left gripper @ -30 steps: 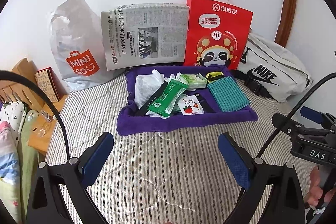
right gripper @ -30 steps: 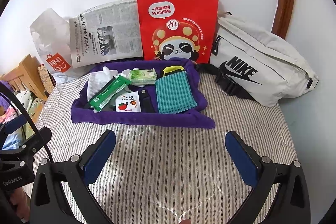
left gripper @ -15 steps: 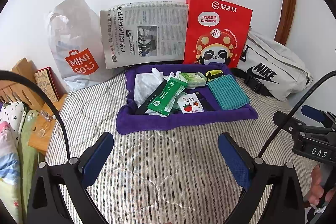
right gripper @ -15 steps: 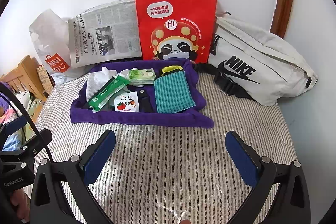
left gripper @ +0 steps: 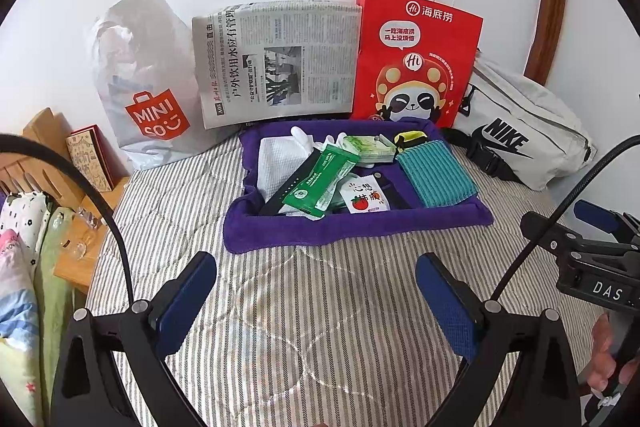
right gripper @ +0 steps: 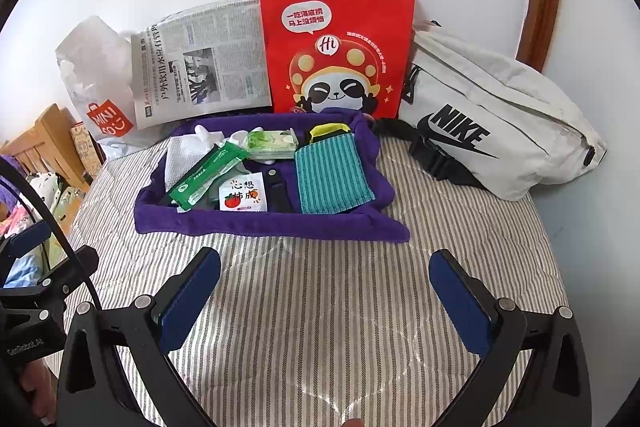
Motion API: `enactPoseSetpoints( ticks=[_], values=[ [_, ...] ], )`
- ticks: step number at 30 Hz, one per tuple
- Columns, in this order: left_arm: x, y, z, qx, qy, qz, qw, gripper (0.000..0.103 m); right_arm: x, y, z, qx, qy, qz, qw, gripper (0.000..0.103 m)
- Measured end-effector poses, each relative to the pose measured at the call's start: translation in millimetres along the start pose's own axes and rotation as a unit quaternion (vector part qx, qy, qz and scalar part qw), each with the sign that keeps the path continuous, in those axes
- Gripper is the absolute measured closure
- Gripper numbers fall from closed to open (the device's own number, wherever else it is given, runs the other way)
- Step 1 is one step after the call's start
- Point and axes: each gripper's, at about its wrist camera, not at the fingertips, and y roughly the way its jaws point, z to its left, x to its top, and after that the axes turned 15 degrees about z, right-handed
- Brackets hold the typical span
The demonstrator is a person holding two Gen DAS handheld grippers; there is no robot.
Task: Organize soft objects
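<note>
Both tongs, left tongs and right tongs, stand wide and empty low in frame over the striped bed, short of the purple cloth tray at centre holding teal cloth, white tissue and sachets, a layout fitting either sorting pending or sorting finished.

- Purple towel
- Teal ribbed cloth, darker stripes
- Green packet
- White sachet, red tomato print
- Red paper bag, panda print
- Cream waist bag, black logo
- Grey-and-white striped bedcover
</note>
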Motion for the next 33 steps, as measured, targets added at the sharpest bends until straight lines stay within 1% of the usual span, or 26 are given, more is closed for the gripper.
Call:
enactPoseSetpoints(
  ticks=[33],
  values=[
    [-1.9,1.3,5.0,0.002,-0.002,0.004,1.0000,0.002,-0.6,0.8,-1.0,0.000,0.000,0.002,1.000,0.001]
  ],
)
